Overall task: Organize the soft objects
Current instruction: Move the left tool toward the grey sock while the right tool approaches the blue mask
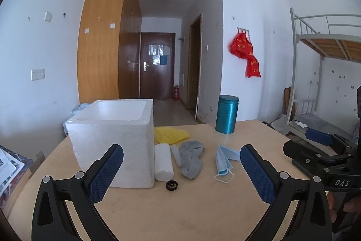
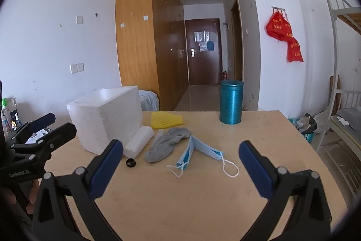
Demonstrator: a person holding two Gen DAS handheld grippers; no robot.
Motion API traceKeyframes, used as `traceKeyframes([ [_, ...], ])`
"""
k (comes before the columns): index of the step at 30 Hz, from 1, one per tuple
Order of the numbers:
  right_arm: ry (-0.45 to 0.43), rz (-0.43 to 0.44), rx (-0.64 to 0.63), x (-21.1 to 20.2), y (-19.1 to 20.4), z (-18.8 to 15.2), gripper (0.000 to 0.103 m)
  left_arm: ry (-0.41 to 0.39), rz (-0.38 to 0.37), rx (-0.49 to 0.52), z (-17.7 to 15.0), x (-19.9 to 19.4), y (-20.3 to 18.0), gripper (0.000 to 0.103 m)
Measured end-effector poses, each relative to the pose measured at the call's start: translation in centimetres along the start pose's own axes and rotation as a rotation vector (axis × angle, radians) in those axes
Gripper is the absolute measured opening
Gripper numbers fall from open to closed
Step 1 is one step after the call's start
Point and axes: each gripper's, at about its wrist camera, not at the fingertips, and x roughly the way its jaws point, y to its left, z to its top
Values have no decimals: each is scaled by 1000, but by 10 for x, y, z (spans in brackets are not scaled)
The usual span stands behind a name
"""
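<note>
With both the left hand-held gripper (image 1: pixel 181 156) and right hand-held gripper (image 2: pixel 181 151) spread apart and empty, the grey sock (image 2: pixel 165 144) lying on the desk (image 2: pixel 203 195) beside the foam box (image 2: pixel 106 116) seemingly wants a central pinch.

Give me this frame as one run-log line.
stage: pre-grasp | left gripper: open, empty | right gripper: open, empty | grey sock, face masks, yellow mesh: on table | foam box: nothing visible inside

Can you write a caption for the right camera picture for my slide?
Open right tongs hover above a blue face mask, gray sock and white foam box.
</note>
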Motion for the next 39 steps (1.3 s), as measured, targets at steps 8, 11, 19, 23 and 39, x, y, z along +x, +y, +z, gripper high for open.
traceKeyframes([
  [8, 62, 6, -5, 22, -9, 6, 103, 66, -36, 1, -1, 29, -2, 103],
  [11, 87, 13, -7, 31, -13, 6, 103, 96, -43, -5, -2, 40, -1, 103],
  [19, 150, 39, -15, 55, -20, 11, 103, 197, -96, -16, -2, 73, -5, 103],
  [23, 172, 41, -10, 65, -27, 17, 103, 247, -114, -41, 4, 88, -5, 103],
  [39, 294, 7, 23, 97, -54, 16, 103, 445, -178, -63, -3, 142, -14, 100],
])
